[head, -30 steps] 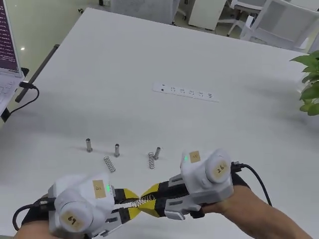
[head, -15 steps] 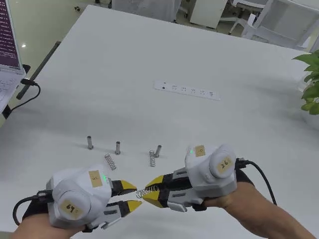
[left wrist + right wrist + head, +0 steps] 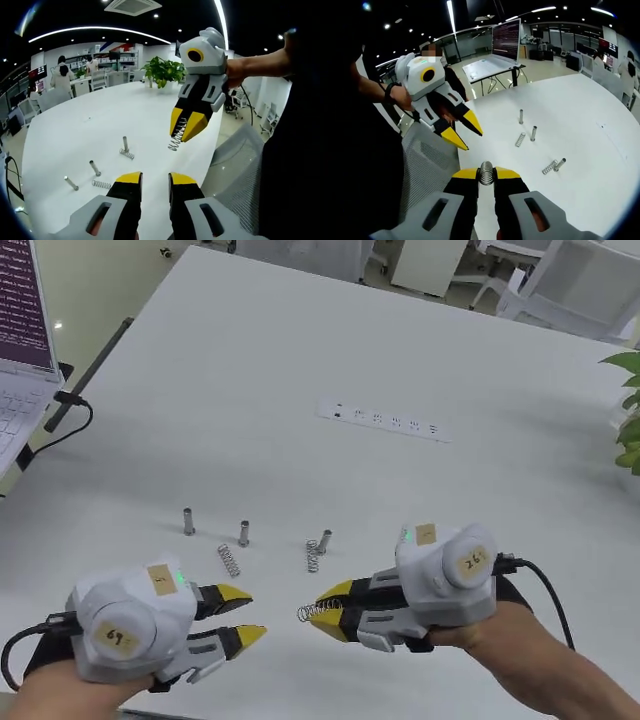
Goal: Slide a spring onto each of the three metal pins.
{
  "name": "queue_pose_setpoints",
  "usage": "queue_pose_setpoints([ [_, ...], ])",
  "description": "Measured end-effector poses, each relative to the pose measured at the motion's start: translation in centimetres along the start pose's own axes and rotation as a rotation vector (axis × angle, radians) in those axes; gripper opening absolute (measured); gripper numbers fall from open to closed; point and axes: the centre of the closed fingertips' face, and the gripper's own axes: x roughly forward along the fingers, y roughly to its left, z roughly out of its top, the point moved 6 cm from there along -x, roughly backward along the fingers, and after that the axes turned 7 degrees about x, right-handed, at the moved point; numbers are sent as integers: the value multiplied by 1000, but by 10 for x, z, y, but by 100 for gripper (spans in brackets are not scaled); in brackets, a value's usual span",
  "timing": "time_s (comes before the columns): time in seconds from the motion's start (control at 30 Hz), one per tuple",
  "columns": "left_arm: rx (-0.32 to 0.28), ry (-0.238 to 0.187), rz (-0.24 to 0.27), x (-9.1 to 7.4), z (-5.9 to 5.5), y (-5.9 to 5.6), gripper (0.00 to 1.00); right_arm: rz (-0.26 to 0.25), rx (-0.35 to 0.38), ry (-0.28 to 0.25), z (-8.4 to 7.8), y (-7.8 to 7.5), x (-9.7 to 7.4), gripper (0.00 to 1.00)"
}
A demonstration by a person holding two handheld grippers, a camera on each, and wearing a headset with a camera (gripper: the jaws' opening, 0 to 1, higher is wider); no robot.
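Note:
Three short metal pins (image 3: 188,521) (image 3: 244,533) (image 3: 324,541) stand on the white table (image 3: 300,360). One loose spring (image 3: 229,560) lies near the middle pin, and another spring (image 3: 313,556) rests against the right pin. My right gripper (image 3: 328,610) is shut on a third spring (image 3: 315,612), held above the near table edge; its coil end (image 3: 486,172) pokes up between the yellow tips. My left gripper (image 3: 245,613) hovers a little to the left, open with nothing between its fingers (image 3: 131,177). In the left gripper view the held spring (image 3: 176,137) hangs from the right gripper (image 3: 187,122).
A white power strip (image 3: 385,422) lies mid-table. An open laptop (image 3: 20,350) and its black cable (image 3: 70,415) sit at the left edge. A green plant (image 3: 630,410) is at the right edge, and chairs stand beyond the far side.
The two grippers met at the spring a second ago. The left one has let go and drawn back to the left, opening; the right one keeps the spring.

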Motion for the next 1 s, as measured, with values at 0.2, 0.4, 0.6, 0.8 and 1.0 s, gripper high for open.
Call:
queue_pose_setpoints([
  [0.2, -40, 1, 41, -5, -9, 9, 17, -14, 6, 30, -5, -5, 0, 9],
  [0.4, -87, -2, 90, -12, -18, 20, 19, -24, 11, 52, -7, -9, 2, 9],
  [0.6, -143, -4, 152, -20, -31, 34, 22, -42, 7, 55, 0, -16, 5, 9],
  [0.8, -165, 12, 203, -30, -41, 45, 24, -62, 4, 59, 8, -26, 10, 9],
  [1.0, -195, 14, 241, -40, -48, 54, 28, -70, -4, 66, 17, -32, 15, 9],
])
